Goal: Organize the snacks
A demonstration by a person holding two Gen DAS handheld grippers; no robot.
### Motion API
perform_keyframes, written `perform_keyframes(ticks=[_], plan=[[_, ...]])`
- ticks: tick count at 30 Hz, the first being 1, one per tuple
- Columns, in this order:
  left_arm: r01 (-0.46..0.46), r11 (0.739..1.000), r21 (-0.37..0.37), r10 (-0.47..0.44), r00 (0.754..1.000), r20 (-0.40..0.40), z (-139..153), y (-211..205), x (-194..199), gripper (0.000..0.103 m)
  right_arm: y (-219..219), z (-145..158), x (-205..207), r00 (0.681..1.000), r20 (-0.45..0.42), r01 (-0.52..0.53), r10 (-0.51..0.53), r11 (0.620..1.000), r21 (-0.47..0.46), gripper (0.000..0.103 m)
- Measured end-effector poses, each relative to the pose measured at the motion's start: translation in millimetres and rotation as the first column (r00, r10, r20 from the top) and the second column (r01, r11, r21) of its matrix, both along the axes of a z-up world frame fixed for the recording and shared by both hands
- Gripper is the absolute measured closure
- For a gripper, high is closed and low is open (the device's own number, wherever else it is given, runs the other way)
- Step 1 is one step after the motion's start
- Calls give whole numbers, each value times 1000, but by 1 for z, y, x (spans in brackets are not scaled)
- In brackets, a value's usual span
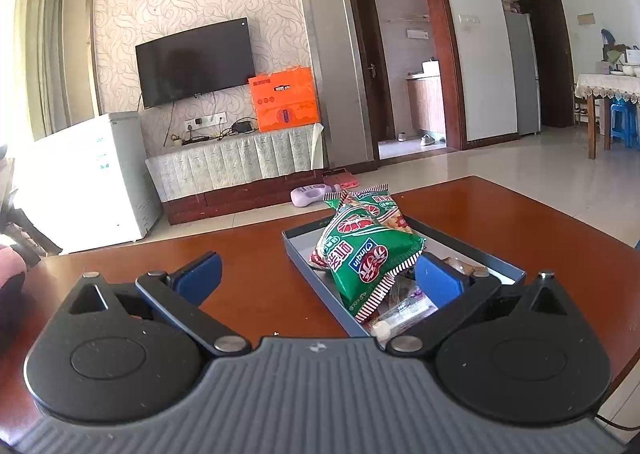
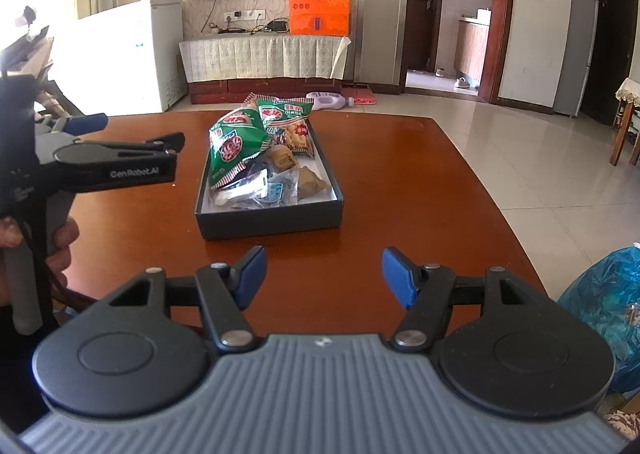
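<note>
Snacks (image 2: 256, 158) lie heaped in the dark box (image 2: 272, 220) on the wooden surface (image 2: 400, 174) — apparently gathered there to tidy them — while the left gripper (image 1: 316, 274) and right gripper (image 2: 324, 274) both stand apart and empty, the box just ahead.

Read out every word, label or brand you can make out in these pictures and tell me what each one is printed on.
"GenRobot.AI": on the side of the left gripper, in the right wrist view.
"Oingm"-like Latin word, seen upside down and unsure: on the green snack bag in the box.
Chinese characters on the snack bags: too distorted to read.
Print on the orange box and the small clear packets: too small and blurred.
</note>
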State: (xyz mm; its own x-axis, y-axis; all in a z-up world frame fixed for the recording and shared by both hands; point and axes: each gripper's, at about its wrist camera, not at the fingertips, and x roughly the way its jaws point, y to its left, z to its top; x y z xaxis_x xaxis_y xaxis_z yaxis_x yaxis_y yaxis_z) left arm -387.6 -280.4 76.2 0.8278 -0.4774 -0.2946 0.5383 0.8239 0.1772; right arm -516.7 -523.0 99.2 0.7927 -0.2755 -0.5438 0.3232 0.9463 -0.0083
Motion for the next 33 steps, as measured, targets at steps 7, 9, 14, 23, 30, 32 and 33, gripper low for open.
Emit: perform_keyframes(ticks=[7,9,14,23,30,32,33], plan=[[-5,1000,0,5,1000,5,1,6,-1,0,-1,0,4,1000,-4,5,-5,1000,-1,37],[-5,1000,3,5,1000,6,1,7,-1,0,-3,0,6,1000,-10,6,-6,1000,3,37],[14,1000,0,-14,1000,3,2,7,-4,0,-3,-1,7,1000,-17,6,-6,1000,3,37],[27,1000,11,-27,1000,2,2,3,-5,0,-3,-1,8,1000,-22,7,-7,1000,3,37],[42,999,8,-42,999,-8,2,1,-8,0,-3,-2,8,1000,-26,3,-3,1000,2,37],[62,998,15,-62,998,-5,2,-1,-11,0,-3,-2,8,1000,-29,-4,4,1000,5,37],[67,998,20,-67,998,-2,3,-1,-11,0,-4,-2,9,1000,-30,-3,3,1000,6,37]])
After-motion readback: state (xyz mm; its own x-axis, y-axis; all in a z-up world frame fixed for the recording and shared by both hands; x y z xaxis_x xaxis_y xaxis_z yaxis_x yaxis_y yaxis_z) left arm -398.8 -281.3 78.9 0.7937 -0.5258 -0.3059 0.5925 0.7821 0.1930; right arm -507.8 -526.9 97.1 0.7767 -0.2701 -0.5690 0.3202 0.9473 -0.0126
